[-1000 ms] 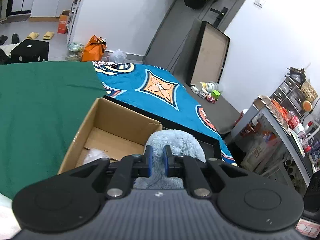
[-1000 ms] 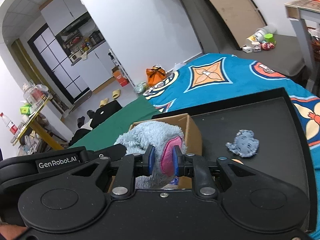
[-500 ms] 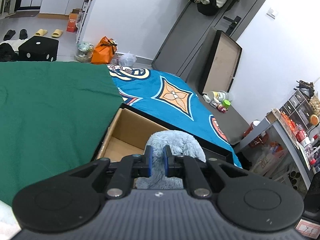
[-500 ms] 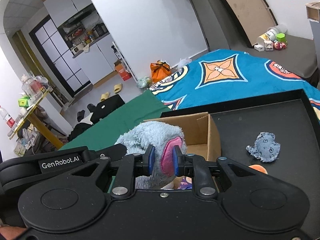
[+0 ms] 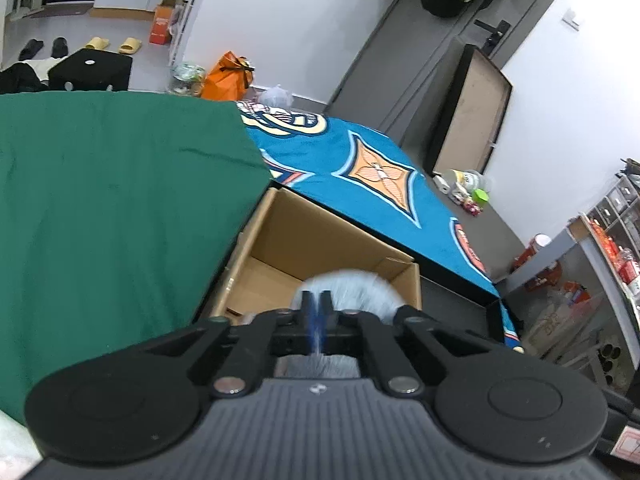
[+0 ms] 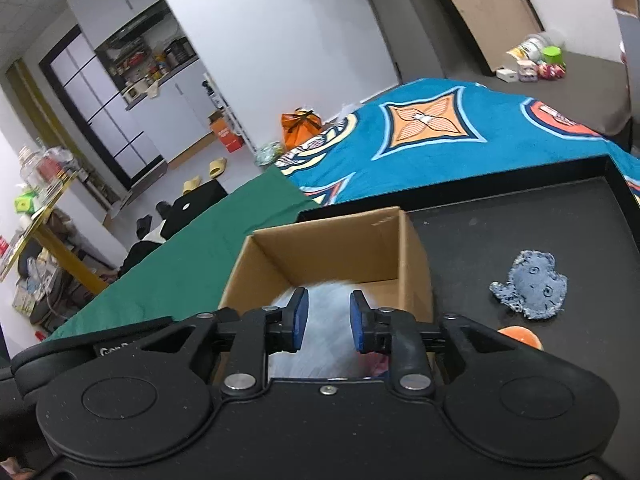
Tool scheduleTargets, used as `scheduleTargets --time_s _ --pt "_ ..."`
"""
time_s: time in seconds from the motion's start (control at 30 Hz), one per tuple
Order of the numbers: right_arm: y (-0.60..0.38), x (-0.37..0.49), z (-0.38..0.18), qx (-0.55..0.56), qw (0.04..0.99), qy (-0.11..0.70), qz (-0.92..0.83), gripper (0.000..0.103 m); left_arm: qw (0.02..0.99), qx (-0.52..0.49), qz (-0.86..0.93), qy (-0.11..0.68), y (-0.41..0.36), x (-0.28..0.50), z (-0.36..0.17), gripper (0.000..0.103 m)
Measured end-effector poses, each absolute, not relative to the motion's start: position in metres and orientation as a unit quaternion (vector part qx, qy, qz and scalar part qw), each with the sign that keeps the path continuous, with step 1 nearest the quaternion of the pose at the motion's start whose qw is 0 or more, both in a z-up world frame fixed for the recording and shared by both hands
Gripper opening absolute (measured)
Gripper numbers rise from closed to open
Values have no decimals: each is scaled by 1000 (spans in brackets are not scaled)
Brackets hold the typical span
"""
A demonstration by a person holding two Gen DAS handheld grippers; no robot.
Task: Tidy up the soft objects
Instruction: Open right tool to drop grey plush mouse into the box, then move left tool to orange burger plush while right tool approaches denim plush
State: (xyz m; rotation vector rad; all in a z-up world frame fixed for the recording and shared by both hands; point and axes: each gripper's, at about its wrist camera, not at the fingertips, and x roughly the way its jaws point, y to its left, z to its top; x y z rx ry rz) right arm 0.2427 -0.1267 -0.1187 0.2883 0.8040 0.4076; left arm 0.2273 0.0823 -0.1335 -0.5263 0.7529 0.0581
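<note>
A fluffy light-blue plush toy [image 5: 352,286] is blurred by motion over the near end of the open cardboard box [image 5: 320,236]. My left gripper [image 5: 316,304] is shut, its blue pads pressed together with fur around them. In the right wrist view the plush [image 6: 326,320] lies between and below the parted pads of my right gripper [image 6: 326,322], which is open over the box [image 6: 332,248]. A pink patch of the toy shows by the right finger. A small denim-blue soft toy [image 6: 530,288] and an orange soft object [image 6: 520,336] lie on the black tray [image 6: 520,216].
The box stands at the tray's left end, against a green cloth [image 5: 100,208]. A blue patterned blanket [image 5: 376,184] lies beyond. A shelf unit [image 5: 600,280] stands to the right. Bags and slippers are on the floor far off.
My right gripper has opened and let go of the plush. The plush has dropped lower toward the box. Both grippers have moved forward over the box.
</note>
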Motion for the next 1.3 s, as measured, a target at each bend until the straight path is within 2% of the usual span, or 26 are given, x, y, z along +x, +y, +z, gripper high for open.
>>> scheduleTargets --time_s 0.3,0.43,0.7,0.9,1.0,1.07,1.13,1.3 --pt "-147 241 -121 150 888 393 188 24 898 -242 43 365 81 234 -137 0" --pt "-159 237 -122 154 888 395 180 28 895 -239 47 374 79 233 -137 0" --pt "-180 228 -120 159 887 398 171 29 895 -214 56 387 71 228 -124 4" --pt "-199 222 -117 161 890 393 165 38 891 -199 51 404 53 224 -118 8" --pt "-212 220 -116 164 891 391 160 40 891 -191 47 409 43 222 -115 22" --pt "-220 219 -117 165 892 392 154 41 891 -189 45 410 36 221 -112 39" --pt "-227 218 -117 166 892 392 151 41 893 -187 45 407 31 220 -110 46" --pt "-241 216 -117 173 892 390 147 44 893 -178 37 411 15 223 -104 54"
